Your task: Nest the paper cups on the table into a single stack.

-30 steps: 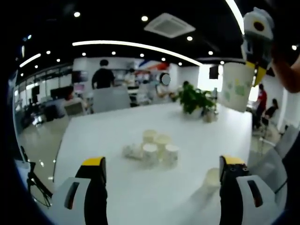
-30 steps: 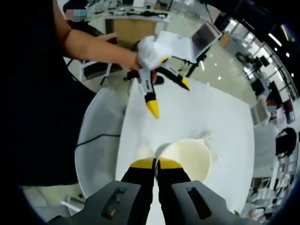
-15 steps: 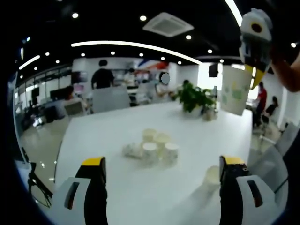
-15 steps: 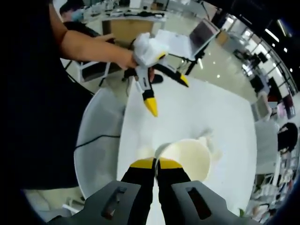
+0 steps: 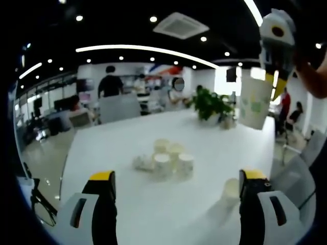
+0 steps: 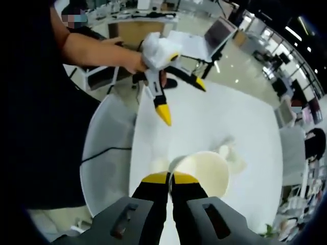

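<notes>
Cups are waiting in a loose cluster of paper cups (image 5: pixel 168 161) at the middle of the white table (image 5: pixel 122 143), one lying tipped at the cluster's nine o'clock. The left hand-held gripper (image 5: pixel 176 186) is hovering released, jaws wide apart; a single cup (image 5: pixel 231 191) is sitting by its right jaw. The right hand-held gripper (image 6: pixel 170 178) is clenching the rim of a raised cup (image 6: pixel 202 171), held high at two o'clock in the left gripper view.

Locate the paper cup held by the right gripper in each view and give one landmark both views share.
Left gripper view: the held cup hangs upper right, pinched at its rim by the right gripper, above the white table.
Right gripper view: held cup at bottom centre, mouth facing the camera.
Shared landmark: the white table.
</notes>
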Tool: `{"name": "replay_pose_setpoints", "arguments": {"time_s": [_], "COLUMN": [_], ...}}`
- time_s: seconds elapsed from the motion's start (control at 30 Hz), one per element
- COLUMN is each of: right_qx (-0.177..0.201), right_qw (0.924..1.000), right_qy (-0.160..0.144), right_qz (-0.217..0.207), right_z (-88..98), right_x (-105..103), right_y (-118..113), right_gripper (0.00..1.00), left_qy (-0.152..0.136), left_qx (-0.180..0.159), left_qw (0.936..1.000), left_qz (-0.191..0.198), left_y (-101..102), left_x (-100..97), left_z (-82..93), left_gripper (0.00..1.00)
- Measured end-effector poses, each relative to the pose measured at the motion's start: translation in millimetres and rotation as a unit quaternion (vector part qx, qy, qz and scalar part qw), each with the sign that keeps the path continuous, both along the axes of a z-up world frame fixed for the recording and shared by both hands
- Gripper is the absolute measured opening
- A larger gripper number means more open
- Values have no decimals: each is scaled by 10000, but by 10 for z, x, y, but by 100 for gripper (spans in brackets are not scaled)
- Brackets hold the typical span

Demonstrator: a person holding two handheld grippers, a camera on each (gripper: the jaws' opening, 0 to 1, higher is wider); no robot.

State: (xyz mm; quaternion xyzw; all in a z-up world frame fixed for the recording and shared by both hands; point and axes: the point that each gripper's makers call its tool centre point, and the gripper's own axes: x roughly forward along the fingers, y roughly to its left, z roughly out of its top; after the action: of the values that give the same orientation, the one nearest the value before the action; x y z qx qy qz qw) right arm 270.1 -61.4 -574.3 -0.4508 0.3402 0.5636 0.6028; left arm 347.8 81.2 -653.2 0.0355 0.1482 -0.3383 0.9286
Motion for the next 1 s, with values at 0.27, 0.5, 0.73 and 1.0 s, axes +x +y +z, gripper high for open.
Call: {"name": "replay_pose_setpoints", "arguments": {"time_s": [0.27,0.5,0.73,1.0], "right_qx": [11,-4,7,-28], "right_qw": [9998,9999,9996,9995], "right_qy": [100,104,187,236], "right_qz": [-146,-135,-211,-210], "right_z": [-139,-229,-291,-378], "right_x": [-3,-25,-35,-70], "right_y": [-27,-6,8,10], "right_gripper": [0,0,0,0], "left_qy": [15,1,84,30], "left_qx": [90,345,287,264], "left_qw": [10000,9991,9993,9994], "left_qz": [-18,-237,-231,-219], "left_y": [14,-45,-34,-1], "left_x": [-12,-83,-92,-88], "left_z": [-39,-104,-129,-126], "left_gripper": [98,98,98,98]}}
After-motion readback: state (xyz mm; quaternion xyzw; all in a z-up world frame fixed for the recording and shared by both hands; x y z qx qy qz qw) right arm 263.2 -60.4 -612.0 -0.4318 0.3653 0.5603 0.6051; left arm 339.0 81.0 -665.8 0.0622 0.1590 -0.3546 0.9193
